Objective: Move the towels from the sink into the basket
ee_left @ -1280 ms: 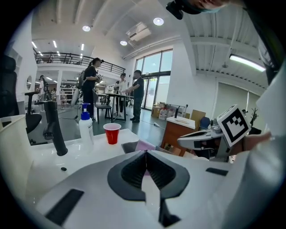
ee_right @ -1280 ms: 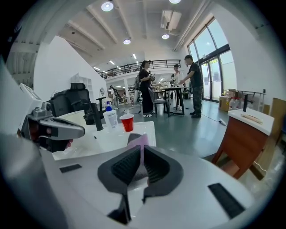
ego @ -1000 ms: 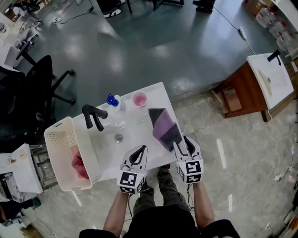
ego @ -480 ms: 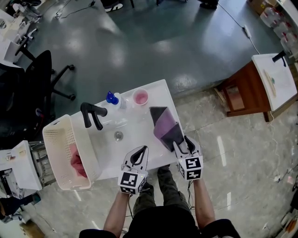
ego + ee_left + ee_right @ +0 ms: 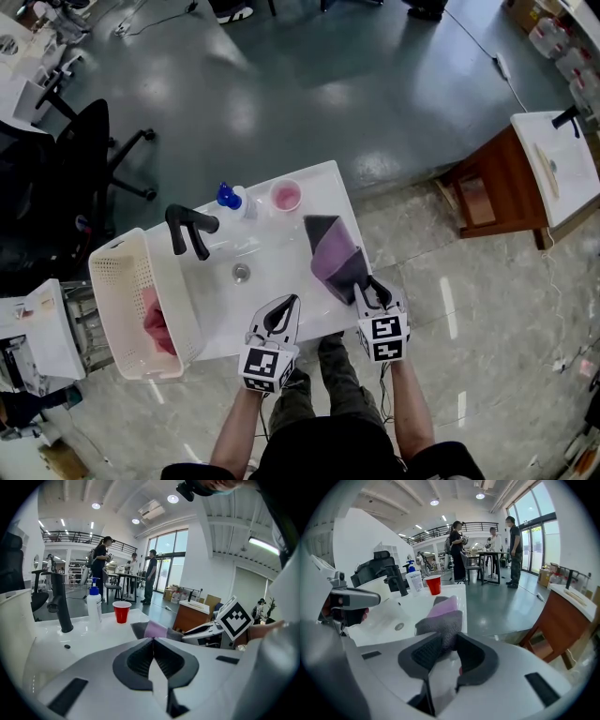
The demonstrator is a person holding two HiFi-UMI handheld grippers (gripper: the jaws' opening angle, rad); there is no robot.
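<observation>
A purple and grey towel [image 5: 333,253] lies on the right side of the white sink top [image 5: 272,246]. My right gripper [image 5: 367,286] is at its near end. Its jaws have just been closing with the towel's grey edge [image 5: 443,620] between them, and the pads now press on it. My left gripper [image 5: 286,302] hovers over the sink's front edge, shut [image 5: 153,641] with nothing in it. The white basket [image 5: 117,281] stands against the sink's left side and holds a pink towel [image 5: 155,323].
A black faucet [image 5: 187,230], a blue-capped bottle [image 5: 230,197] and a red cup [image 5: 285,195] stand along the sink's far side, with a drain [image 5: 241,273] in the middle. An office chair [image 5: 66,178] is far left, a wooden cabinet [image 5: 487,192] to the right.
The right gripper sank a little and its jaws closed round the towel's near end, which is now bunched up. The left gripper has stayed in place.
</observation>
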